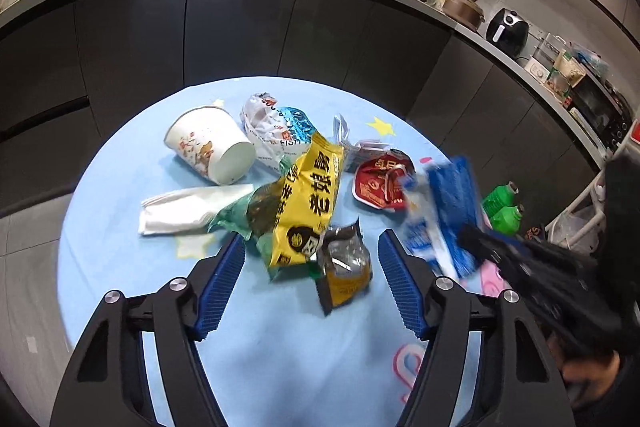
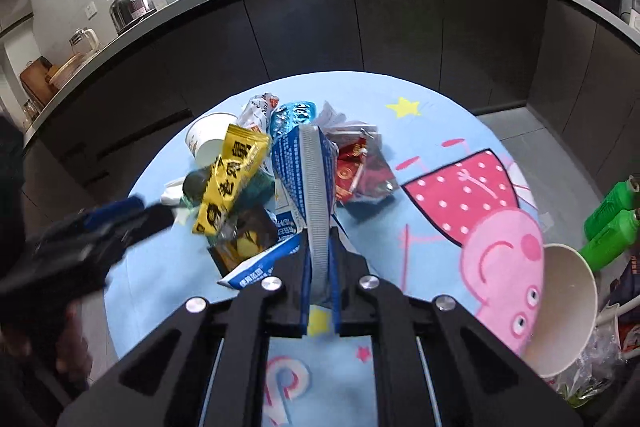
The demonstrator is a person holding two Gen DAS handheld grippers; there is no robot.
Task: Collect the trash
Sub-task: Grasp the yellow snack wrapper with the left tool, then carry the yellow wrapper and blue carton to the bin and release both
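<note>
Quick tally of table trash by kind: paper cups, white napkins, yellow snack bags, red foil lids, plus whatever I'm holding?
Paper cup: 1
White napkin: 1
Yellow snack bag: 1
Red foil lid: 1
Blue-white wrapper, held in right hand-held gripper: 1
Total: 5

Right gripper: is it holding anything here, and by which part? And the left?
The right gripper is shut on the blue-and-white wrapper, pinched at its near end. The left gripper is open above the table, holding nothing.
</note>
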